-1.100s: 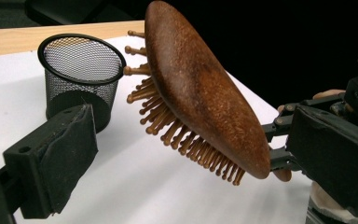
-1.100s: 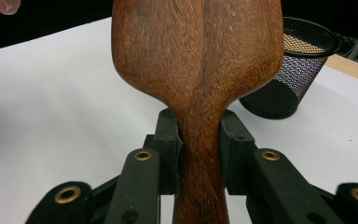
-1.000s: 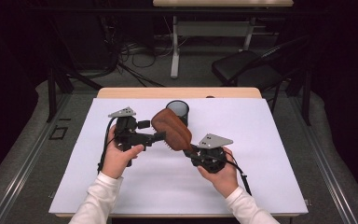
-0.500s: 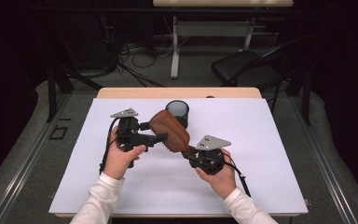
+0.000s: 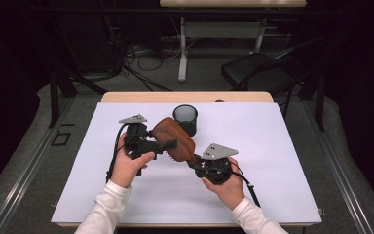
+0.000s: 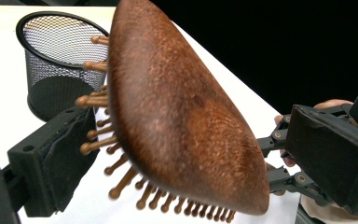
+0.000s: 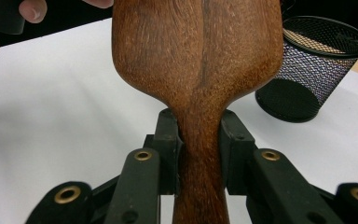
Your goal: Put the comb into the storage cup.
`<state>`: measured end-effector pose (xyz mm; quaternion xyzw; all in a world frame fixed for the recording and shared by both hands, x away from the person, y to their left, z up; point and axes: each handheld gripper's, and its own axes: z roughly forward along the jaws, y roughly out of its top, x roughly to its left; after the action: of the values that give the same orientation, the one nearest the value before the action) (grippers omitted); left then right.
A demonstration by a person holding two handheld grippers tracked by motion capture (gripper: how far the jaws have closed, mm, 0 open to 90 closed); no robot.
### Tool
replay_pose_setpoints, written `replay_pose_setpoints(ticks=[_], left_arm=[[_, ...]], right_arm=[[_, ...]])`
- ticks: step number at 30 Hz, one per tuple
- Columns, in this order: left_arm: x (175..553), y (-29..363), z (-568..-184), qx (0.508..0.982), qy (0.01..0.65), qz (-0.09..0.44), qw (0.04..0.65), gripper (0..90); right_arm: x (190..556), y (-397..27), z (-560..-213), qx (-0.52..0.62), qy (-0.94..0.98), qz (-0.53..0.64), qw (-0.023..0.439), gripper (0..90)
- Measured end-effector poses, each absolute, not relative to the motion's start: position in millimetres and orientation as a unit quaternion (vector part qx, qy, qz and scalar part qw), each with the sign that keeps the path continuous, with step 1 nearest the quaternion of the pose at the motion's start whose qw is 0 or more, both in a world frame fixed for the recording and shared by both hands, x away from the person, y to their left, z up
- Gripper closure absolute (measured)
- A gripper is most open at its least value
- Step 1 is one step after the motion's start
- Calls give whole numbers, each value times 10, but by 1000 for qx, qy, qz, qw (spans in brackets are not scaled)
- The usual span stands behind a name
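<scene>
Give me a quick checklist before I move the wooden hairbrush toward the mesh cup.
1. Right claw clamped on the brush handle: ok, both pads press the wood.
2. Left claw gripping the hairbrush head: cannot tell; one pad meets the bristles, the far jaw is hidden.
3. Brush lifted off the white table: ok.
4. Mesh cup upright, mouth open: ok.
5. Cup empty: ok, nothing shows through the mesh.
6. Path from brush to cup free: ok, the cup stands just behind the head.

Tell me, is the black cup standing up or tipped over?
Standing up. The cup sits on its base on the table, round mouth facing up, behind the brush.
</scene>
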<state>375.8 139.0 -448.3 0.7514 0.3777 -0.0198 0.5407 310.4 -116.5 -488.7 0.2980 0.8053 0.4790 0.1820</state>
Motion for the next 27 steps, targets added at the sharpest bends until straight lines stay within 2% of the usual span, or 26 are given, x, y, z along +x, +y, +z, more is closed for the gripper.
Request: replay_pose_setpoints(ticks=[27], left_arm=[[3760,1331,-4555,755,384,-24,531,103]], right_arm=[[3067,-1101,-4912,292,805,485,178,719]])
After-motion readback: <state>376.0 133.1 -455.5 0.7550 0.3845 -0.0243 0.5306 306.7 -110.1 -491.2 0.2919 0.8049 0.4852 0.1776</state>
